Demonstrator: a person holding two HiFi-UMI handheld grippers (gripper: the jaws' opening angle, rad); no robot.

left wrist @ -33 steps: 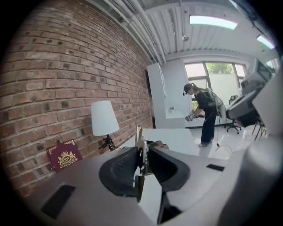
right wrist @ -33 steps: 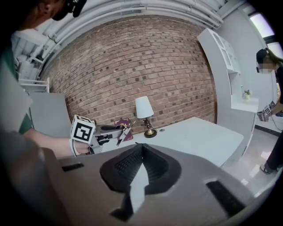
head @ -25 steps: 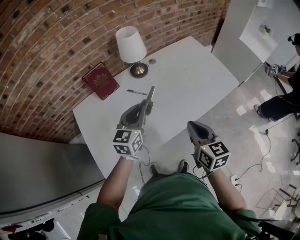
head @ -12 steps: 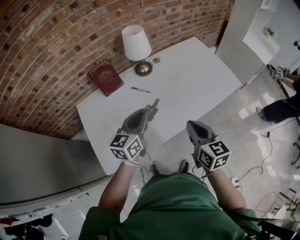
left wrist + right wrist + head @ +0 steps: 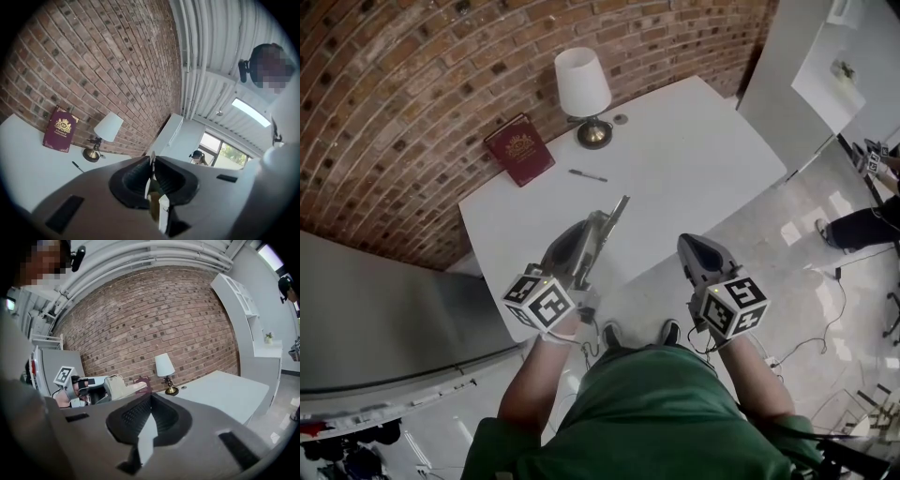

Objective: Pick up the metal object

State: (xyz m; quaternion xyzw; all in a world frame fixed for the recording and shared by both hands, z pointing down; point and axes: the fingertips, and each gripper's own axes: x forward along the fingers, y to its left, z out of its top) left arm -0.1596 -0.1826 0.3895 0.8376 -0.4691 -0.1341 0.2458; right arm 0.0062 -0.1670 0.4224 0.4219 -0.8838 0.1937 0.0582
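A thin flat metal strip (image 5: 616,212) sticks out from the tip of my left gripper (image 5: 602,225), which is shut on it and holds it above the white table (image 5: 694,159). In the left gripper view the metal strip (image 5: 152,158) shows edge-on, pinched between the dark pads. My right gripper (image 5: 687,246) hangs off the table's near edge, over the floor. Its jaws are shut with nothing between them, as the right gripper view (image 5: 151,398) also shows.
On the table's far side stand a white-shaded lamp (image 5: 584,89), a red book (image 5: 518,149), a black pen (image 5: 588,175) and a small round disc (image 5: 621,119). A brick wall backs the table. Another person (image 5: 862,220) is at the right, near a white cabinet (image 5: 787,56).
My left gripper has drawn back from the pen toward the table's near edge, carrying the metal strip. The right gripper has stayed about where it was.
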